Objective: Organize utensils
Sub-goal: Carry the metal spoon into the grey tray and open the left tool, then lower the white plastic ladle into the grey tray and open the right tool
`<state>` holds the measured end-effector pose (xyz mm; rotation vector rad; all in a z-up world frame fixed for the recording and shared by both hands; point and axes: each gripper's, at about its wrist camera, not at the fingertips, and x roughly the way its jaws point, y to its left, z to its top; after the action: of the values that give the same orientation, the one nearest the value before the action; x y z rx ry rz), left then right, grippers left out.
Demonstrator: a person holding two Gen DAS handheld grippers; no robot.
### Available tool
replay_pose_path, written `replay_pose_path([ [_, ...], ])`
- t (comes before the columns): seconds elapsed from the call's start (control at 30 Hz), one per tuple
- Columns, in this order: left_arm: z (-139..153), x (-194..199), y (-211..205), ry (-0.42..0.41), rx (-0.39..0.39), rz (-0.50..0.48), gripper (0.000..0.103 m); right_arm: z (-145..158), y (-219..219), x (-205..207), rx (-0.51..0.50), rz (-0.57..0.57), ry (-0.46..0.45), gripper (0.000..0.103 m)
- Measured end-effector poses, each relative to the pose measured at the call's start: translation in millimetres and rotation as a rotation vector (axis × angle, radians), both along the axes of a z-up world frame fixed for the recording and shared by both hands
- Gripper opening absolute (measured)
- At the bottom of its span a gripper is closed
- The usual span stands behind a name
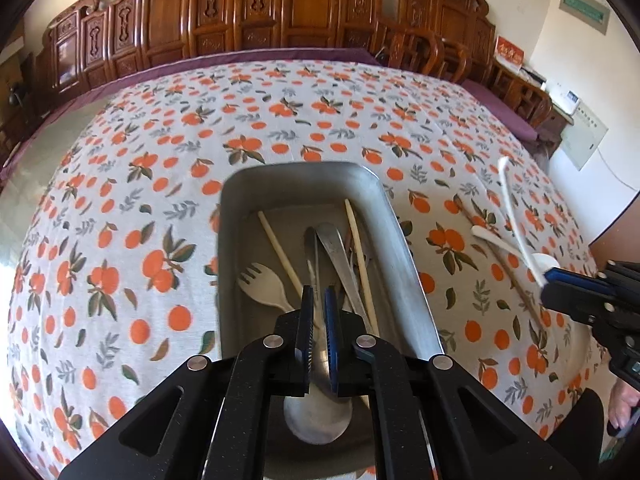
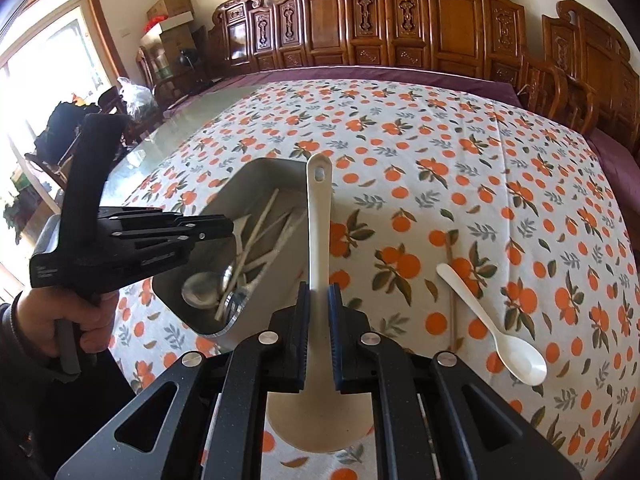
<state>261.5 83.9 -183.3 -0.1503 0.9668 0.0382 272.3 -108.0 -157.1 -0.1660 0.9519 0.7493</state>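
A metal tray (image 1: 404, 248) holds chopsticks, a pale spork (image 1: 262, 282) and a steel spoon (image 1: 320, 412). My left gripper (image 1: 319, 294) hovers over the tray, its jaws nearly together with the steel spoon lying below the gap; I cannot tell whether it grips it. My right gripper (image 2: 319, 292) is shut on a large white ladle spoon (image 2: 319, 216), held above the cloth just right of the tray (image 2: 256, 172). A small white spoon (image 2: 492, 320) and a wooden chopstick (image 2: 452, 312) lie on the cloth to the right.
The table wears an orange-print cloth (image 1: 140, 208) with a purple edge. Carved wooden chairs (image 1: 240, 12) line the far side. The left gripper (image 2: 168, 236) and the hand holding it show in the right wrist view.
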Motion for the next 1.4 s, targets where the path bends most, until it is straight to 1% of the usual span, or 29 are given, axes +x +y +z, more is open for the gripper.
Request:
replay_pose_path([
  [0.13, 10.9, -8.1, 7.5, -0.028, 0.001, -0.003, 0.005, 2.5, 14.9, 1.0, 0.004, 0.013, -0.002, 0.011],
  [0.17, 13.8, -10.5, 9.6, -0.036, -0.002, -0.005, 0.008, 3.0, 19.3, 1.0, 0.003, 0.017, -0.004, 0.011],
  [0.2, 15.8, -12.3, 11.4, -0.041, -0.008, -0.006, 0.015, 3.4, 23.2, 1.0, 0.004, 0.021, -0.004, 0.011],
  [0.27, 21.3, -17.6, 17.7, -0.059, -0.027, -0.001, 0.018, 4.1, 31.1, 0.6, 0.004, 0.029, -0.005, 0.011],
  [0.37, 26.1, -23.9, 24.9, -0.079, -0.025, 0.005, 0.02, 5.3, 42.9, -0.5, 0.01, 0.042, -0.004, 0.011],
  [0.47, 29.8, -29.6, 32.8, -0.1, -0.018, 0.019, 0.028, 5.6, 54.5, -1.3, 0.015, 0.054, -0.002, 0.011],
  [0.53, 31.3, -32.3, 38.9, -0.111, -0.018, 0.028, 0.031, 6.4, 61.4, -1.1, 0.02, 0.059, 0.0, 0.011],
  [0.6, 32.4, -34.9, 46.0, -0.121, -0.018, 0.037, 0.039, 7.5, 66.5, -0.4, 0.025, 0.063, 0.001, 0.011],
  [0.63, 32.7, -35.9, 48.5, -0.124, -0.017, 0.041, 0.04, 7.5, 68.6, -0.1, 0.028, 0.064, 0.0, 0.011],
  [0.77, 32.8, -38.4, 60.7, -0.132, 0.009, 0.066, 0.066, 7.6, 80.7, 3.4, 0.043, 0.066, 0.006, 0.011],
  [0.83, 33.8, -40.4, 65.0, -0.136, 0.014, 0.074, 0.067, 6.5, 85.8, 5.9, 0.052, 0.064, 0.012, 0.011],
  [0.87, 34.6, -40.8, 67.6, -0.139, 0.023, 0.083, 0.073, 6.0, 88.1, 6.9, 0.055, 0.063, 0.014, 0.011],
  [0.9, 35.3, -41.4, 69.7, -0.144, 0.03, 0.092, 0.076, 4.8, 91.3, 8.4, 0.059, 0.061, 0.016, 0.011],
  [0.93, 35.6, -41.4, 71.2, -0.148, 0.033, 0.095, 0.077, 3.7, 94.0, 10.0, 0.061, 0.059, 0.02, 0.011],
  [1.1, 34.1, -40.7, 79.7, -0.141, 0.033, 0.111, 0.077, -10.1, 111.2, 17.5, 0.059, 0.036, 0.044, 0.011],
  [1.4, 30.7, -40.3, 85.7, -0.129, 0.029, 0.125, 0.077, -43.4, 125.4, 30.3, 0.066, -0.024, 0.13, 0.011],
])
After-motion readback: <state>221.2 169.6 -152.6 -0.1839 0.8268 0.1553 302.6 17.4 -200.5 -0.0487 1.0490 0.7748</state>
